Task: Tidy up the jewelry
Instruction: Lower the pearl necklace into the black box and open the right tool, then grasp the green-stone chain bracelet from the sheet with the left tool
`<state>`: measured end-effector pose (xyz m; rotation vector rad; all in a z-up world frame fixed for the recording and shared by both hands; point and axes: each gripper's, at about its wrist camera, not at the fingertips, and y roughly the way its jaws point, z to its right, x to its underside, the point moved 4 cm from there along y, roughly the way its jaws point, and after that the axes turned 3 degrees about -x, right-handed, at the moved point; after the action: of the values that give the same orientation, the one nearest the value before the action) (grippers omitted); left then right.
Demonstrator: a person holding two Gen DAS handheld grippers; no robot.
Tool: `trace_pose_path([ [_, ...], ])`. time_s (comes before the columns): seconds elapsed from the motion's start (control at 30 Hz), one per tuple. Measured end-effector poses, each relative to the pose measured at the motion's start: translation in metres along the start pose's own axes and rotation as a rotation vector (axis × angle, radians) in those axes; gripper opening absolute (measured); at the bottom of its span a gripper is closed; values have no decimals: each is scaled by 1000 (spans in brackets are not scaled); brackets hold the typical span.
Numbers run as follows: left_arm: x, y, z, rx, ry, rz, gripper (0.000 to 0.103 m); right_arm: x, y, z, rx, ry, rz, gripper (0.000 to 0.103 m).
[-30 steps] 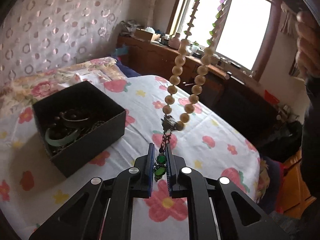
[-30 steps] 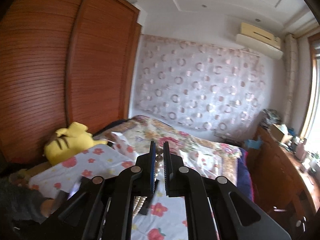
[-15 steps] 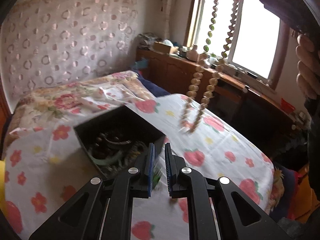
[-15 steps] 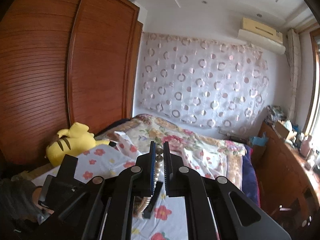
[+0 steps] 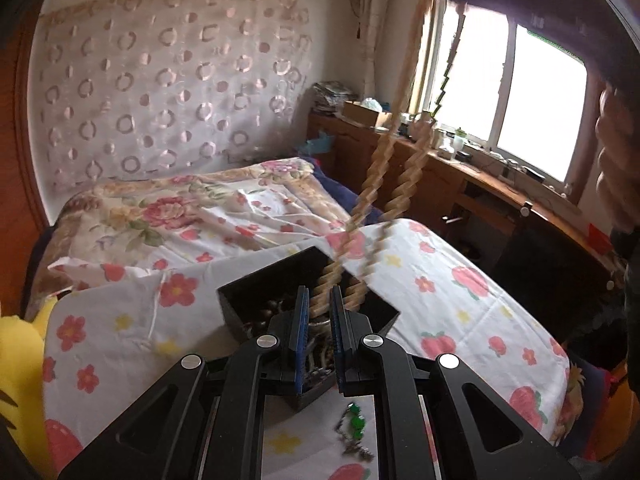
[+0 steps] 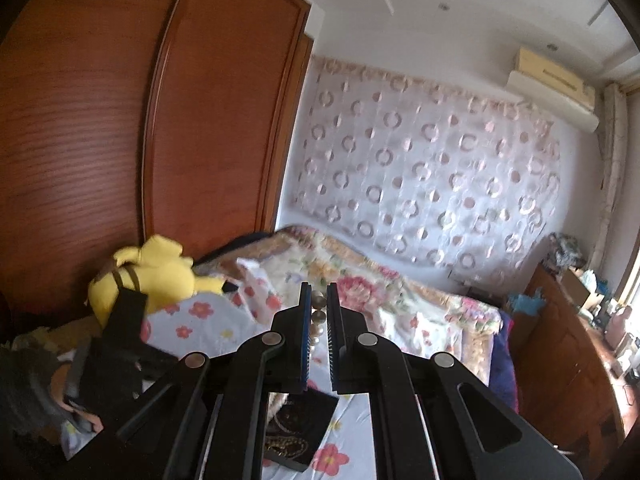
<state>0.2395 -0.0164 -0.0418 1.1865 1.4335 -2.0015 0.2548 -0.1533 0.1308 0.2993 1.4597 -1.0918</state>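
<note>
A long necklace of cream beads (image 5: 394, 176) hangs blurred from the upper right down to my left gripper (image 5: 319, 300), which is shut with beads between its blue pads. The necklace's green pendant (image 5: 354, 424) dangles below the fingers, over the flowered sheet. Just beyond the fingertips sits an open black box (image 5: 256, 300) with several dark bracelets and chains in it. My right gripper (image 6: 319, 292) is shut on the necklace's other end, a few beads (image 6: 318, 316) showing between its pads. Below it the box (image 6: 304, 424) shows again. A hand (image 5: 616, 160) holds the right gripper.
The bed's flowered sheet (image 5: 460, 300) spreads around the box, with a folded floral quilt (image 5: 168, 212) behind. A yellow plush toy (image 6: 152, 276) lies at the bed's left, by a wooden wardrobe (image 6: 100, 128). A cluttered wooden desk (image 5: 480, 184) runs under the window.
My left gripper has risen and swung over the box, which now sits right under its fingertips. The pendant has gone from between the pads to below them. The right gripper shifted sideways, beads still held.
</note>
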Motion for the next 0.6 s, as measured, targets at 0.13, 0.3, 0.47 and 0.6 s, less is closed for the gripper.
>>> trace_pose_path([
  [0.13, 11, 2, -12, -21, -23, -20, 9, 34, 40, -5, -46, 26, -111, 9],
  [0.3, 23, 6, -17, -34, -33, -45, 9, 83, 87, -16, -95, 71, -258, 14],
  [0.47, 36, 4, -13, -35, -30, -70, 9, 113, 94, -23, -112, 114, -298, 47],
  [0.6, 50, 2, -6, -43, -23, -94, 13, 135, 81, -27, -129, 147, -307, 47],
])
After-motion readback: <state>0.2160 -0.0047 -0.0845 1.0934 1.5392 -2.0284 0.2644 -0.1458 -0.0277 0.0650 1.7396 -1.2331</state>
